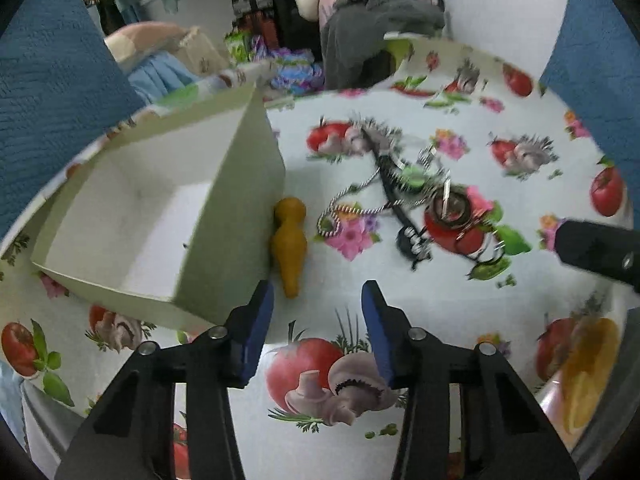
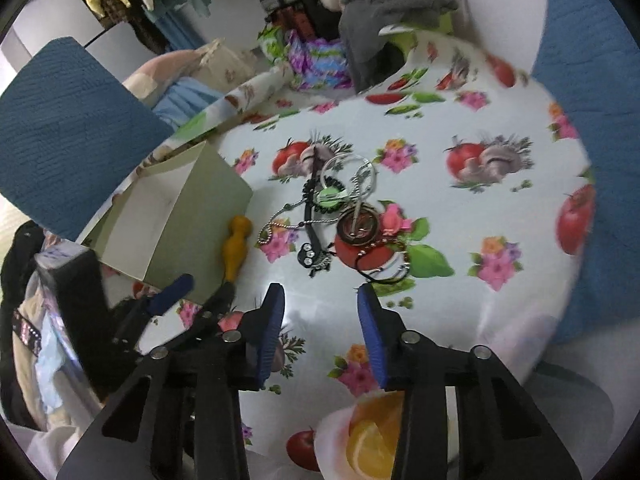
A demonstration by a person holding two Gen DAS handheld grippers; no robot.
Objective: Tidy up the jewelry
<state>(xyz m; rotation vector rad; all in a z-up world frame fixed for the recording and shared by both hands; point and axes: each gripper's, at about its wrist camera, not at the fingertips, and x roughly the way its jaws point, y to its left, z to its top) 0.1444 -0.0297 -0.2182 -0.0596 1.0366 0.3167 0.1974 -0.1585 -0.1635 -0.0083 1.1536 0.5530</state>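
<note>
A tangle of jewellery (image 2: 340, 216), made of silver chains, hoop rings, a black cord and a round dark bangle, lies heaped in the middle of the glossy tablecloth (image 2: 500, 340) printed with tomatoes, mushrooms and pink flowers. It sits apart from the open pale-green cardboard box (image 1: 160, 216), which stands empty to the left and, judging by the task, is the likely place for sorted pieces. A mustard-yellow skittle-shaped figure (image 1: 290, 244) lies on its side, touching or just beside the box's nearer wall, between the box and the jewellery.

The left gripper (image 1: 318, 320) hangs tilted downward over bare cloth, just short of the yellow figure's narrow end, its blue-padded fingers (image 1: 260, 320) partly open with nothing between them. The right gripper (image 2: 320, 320) hovers likewise over the cloth just short of the tangle, its blue pads (image 2: 370, 328) also part open and empty; the nearest loops of black cord lie just beyond its tips. In the right wrist view the left gripper shows at the lower left, beside the box corner.

Both tools appear poised for a first pick: the right suits the tangle, the left the figure or steadying the box. Snagged chains could drag several pieces together.
</note>
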